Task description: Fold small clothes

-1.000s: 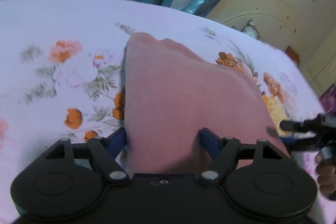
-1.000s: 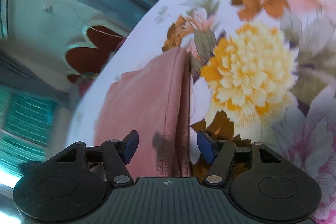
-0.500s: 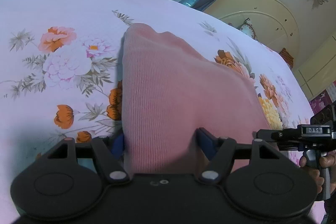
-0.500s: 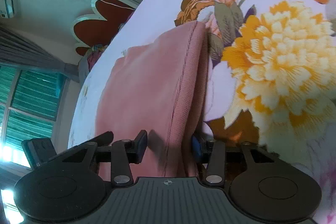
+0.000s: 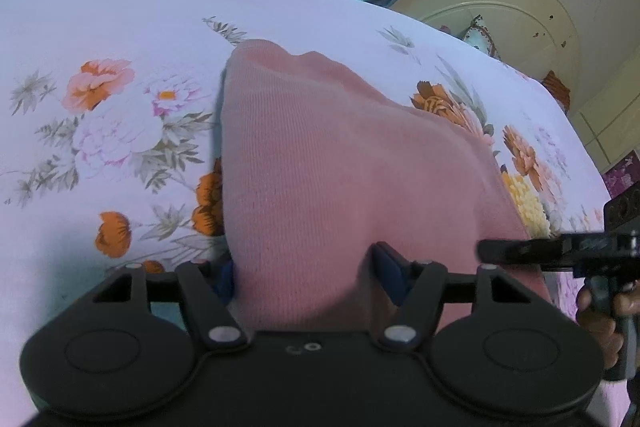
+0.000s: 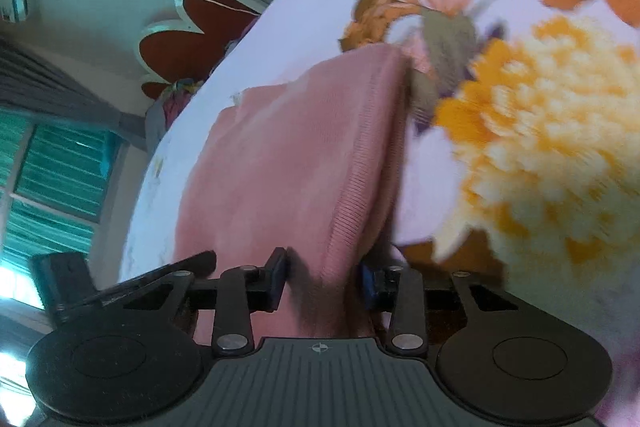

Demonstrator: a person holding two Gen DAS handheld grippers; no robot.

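A floral bedsheet [image 5: 120, 27] is spread under a pink garment [image 5: 320, 167].
Since the earlier frame, the right gripper [image 6: 324, 279] fingers have been narrowed onto its hem; the left gripper [image 5: 308, 267] fingers, slightly closed, are pressed around its near edge.

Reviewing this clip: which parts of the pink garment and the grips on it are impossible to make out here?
- Left wrist view: the near edge of the pink garment is hidden behind the left hand-held gripper, so pad contact cannot be told.
- Right wrist view: the garment's hem passes behind the right hand-held gripper, whose jaws have just been closing on it.
- Right wrist view: the flowered bedsheet is motion-blurred.
- What kind of garment it is: folded, unclear in both views.
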